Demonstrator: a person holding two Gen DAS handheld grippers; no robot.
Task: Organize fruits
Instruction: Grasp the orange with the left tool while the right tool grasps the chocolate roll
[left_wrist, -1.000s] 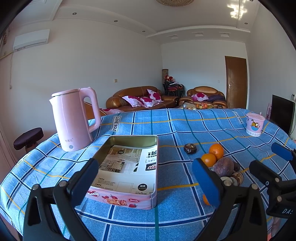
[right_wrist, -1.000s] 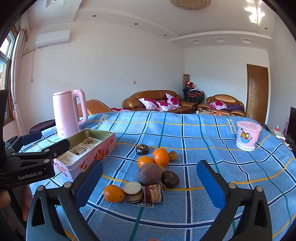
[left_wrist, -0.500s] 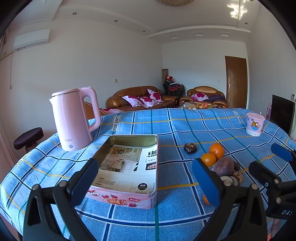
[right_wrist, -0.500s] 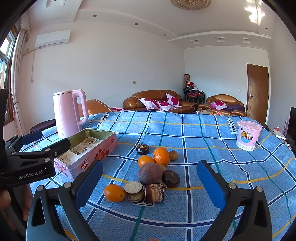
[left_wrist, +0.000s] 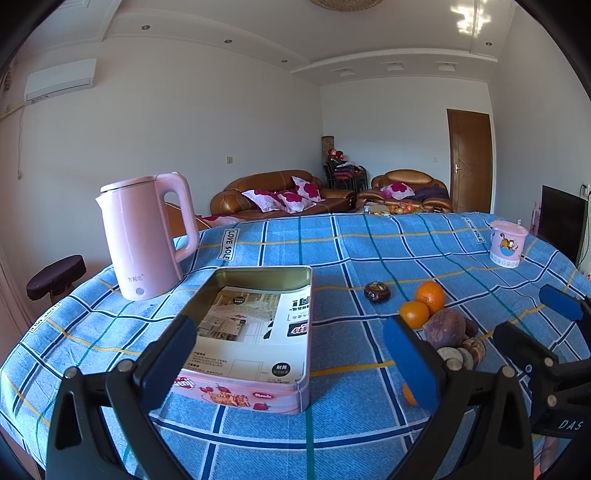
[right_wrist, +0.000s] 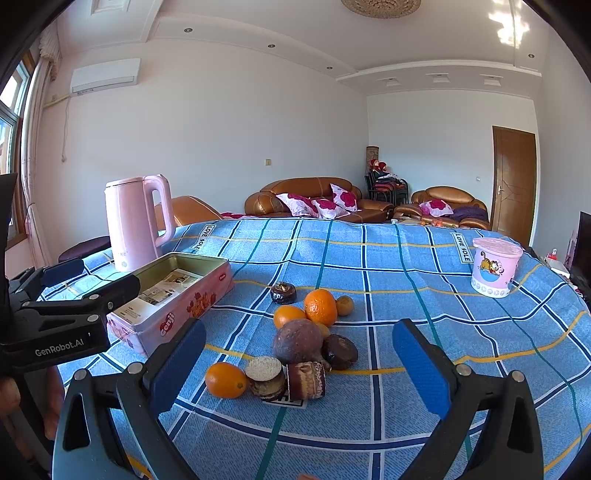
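Note:
A heap of fruit and small cakes lies on the blue checked tablecloth (right_wrist: 406, 295): three oranges (right_wrist: 320, 307) (right_wrist: 289, 316) (right_wrist: 225, 379), a brown-purple fruit (right_wrist: 298, 340), a small tan fruit (right_wrist: 344, 305) and dark round cakes (right_wrist: 306, 380). An open pink tin (left_wrist: 255, 332) lined with a leaflet stands left of the heap. My right gripper (right_wrist: 298, 369) is open and empty, just in front of the heap. My left gripper (left_wrist: 290, 362) is open and empty, over the tin's near end. The heap shows in the left wrist view (left_wrist: 443, 325) to the right.
A pink kettle (left_wrist: 146, 232) stands behind the tin at the left. A pink lidded cup (right_wrist: 495, 266) stands at the far right. A dark cake (right_wrist: 283, 292) lies apart behind the heap. Sofas (right_wrist: 314, 201) and a door (right_wrist: 513, 184) lie beyond the table.
Both grippers have stayed open and nearly still. The right wrist view has crept slightly toward the heap.

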